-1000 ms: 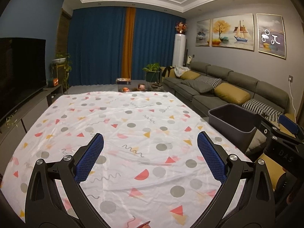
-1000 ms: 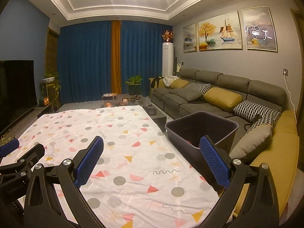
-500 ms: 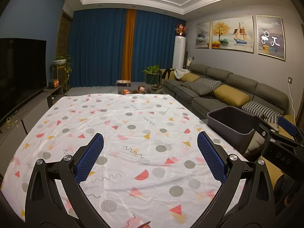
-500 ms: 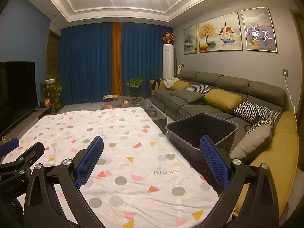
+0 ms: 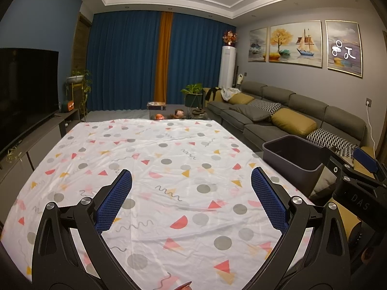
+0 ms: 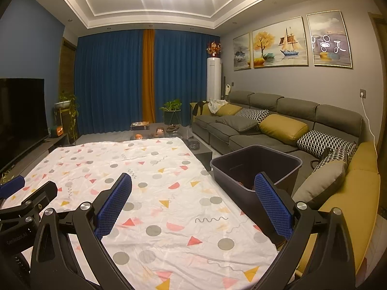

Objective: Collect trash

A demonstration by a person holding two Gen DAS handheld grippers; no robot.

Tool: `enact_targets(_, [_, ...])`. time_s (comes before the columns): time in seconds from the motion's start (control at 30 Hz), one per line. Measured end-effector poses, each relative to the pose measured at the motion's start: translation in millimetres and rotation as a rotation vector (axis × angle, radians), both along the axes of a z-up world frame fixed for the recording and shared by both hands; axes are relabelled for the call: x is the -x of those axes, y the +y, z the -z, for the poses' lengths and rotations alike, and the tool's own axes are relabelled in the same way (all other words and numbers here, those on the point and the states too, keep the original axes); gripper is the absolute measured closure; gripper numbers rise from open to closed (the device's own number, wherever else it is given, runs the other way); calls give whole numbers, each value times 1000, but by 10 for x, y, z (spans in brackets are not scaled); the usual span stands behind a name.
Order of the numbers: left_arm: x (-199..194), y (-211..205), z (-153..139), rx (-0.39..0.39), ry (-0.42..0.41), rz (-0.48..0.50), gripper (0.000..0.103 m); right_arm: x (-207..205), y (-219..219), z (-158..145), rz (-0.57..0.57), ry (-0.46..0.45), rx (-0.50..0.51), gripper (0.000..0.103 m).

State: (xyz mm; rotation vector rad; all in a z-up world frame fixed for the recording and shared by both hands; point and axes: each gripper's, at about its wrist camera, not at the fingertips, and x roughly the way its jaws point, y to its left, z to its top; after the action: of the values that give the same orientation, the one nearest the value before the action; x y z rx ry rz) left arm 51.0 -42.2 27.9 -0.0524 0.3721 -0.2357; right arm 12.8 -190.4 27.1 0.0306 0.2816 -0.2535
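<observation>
Dark plastic bin (image 6: 256, 169): off the cloth's (image 6: 150, 183) right edge, between cloth and sofa (image 6: 278, 130).
Bin contents: something reddish at the bottom, mostly hidden.
Cloth: no trash visible on it; small red scrap (image 5: 183, 285) at its near edge, unclear.
Progress: looks near done.
Left claw (image 5: 191, 200): wide open, empty, above cloth.
Right claw (image 6: 193, 200): wide open, empty, near the bin.

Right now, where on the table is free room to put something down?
Nearly the whole patterned cloth is bare, from the open left claw to the far edge. Also free between the open right claw and that edge. Crowded only on the right, where the grey bin stands.
</observation>
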Motion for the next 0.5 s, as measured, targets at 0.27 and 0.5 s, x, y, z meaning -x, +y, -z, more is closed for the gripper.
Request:
enact_targets(0.27, [-2,-1,0,1,1,-1,6,2,4,-2,0,0,0,6])
enact_targets(0.5, [6,-18,10,3,-3,-1,6,4,4,-2,0,-2,-1,6])
